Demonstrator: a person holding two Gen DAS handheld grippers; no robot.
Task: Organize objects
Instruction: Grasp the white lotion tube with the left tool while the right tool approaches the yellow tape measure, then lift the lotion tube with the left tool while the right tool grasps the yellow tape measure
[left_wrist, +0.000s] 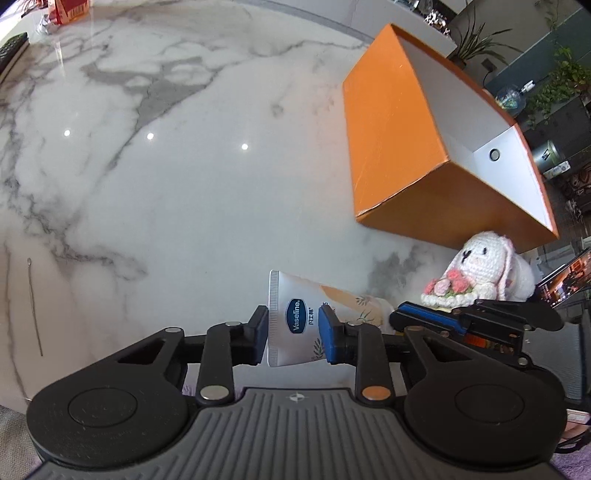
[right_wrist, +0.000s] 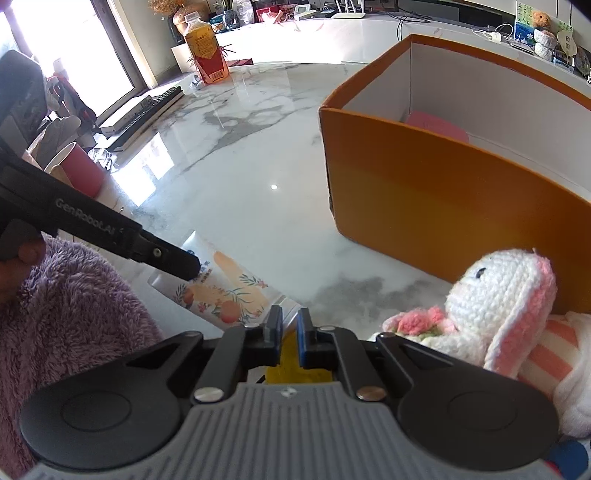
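Observation:
A white Vaseline tube (left_wrist: 286, 291) with an orange floral print lies on the marble table (left_wrist: 184, 184). My left gripper (left_wrist: 295, 334) is shut on the tube's crimped end, a pad pressing each side. The right wrist view shows the tube (right_wrist: 229, 291) under the left gripper's finger (right_wrist: 177, 262). My right gripper (right_wrist: 290, 334) is shut, with a yellow thing (right_wrist: 295, 371) showing below the fingers; I cannot tell if it is pinched. It sits beside the tube's cap end (left_wrist: 406, 314). A white crochet bunny (right_wrist: 498, 295) leans against an open orange box (right_wrist: 424, 206).
Something pink (right_wrist: 436, 123) lies inside the box. At the table's far side stand a juice bottle (right_wrist: 205, 48), a keyboard (right_wrist: 147, 107) and a pink cup (right_wrist: 79, 170). A thin needle (left_wrist: 35, 306) lies at the left. A purple fleece sleeve (right_wrist: 74, 325) is close by.

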